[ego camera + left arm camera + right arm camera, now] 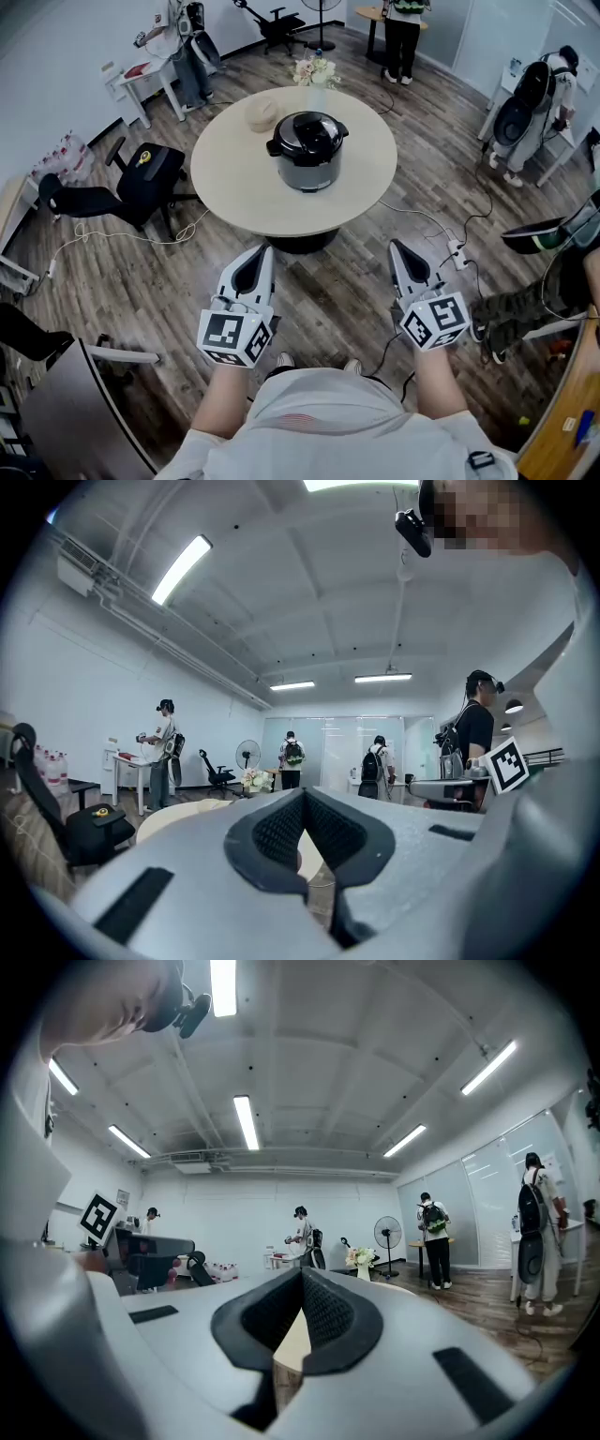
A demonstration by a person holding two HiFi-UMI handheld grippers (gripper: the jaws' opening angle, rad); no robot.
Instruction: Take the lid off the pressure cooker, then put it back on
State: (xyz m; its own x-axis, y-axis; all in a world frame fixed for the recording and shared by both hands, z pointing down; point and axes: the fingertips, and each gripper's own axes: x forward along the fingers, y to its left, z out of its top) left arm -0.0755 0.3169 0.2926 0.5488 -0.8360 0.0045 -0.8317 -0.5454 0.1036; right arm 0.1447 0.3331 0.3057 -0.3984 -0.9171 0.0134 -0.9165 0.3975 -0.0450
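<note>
My left gripper point(265, 250) is pressed together on nothing. The pressure cooker point(307, 155), lid point(307, 128) on, stands well ahead and right of it. My right gripper point(395, 245), likewise closed and empty, has it ahead-left. I judge nothing is begun.

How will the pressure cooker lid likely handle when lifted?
The lid looks rigid and glossy: probably stiff, maybe slick. It sits flush on the pressure cooker, so it may need a twist first. Its broad domed build suggests some weight.
</note>
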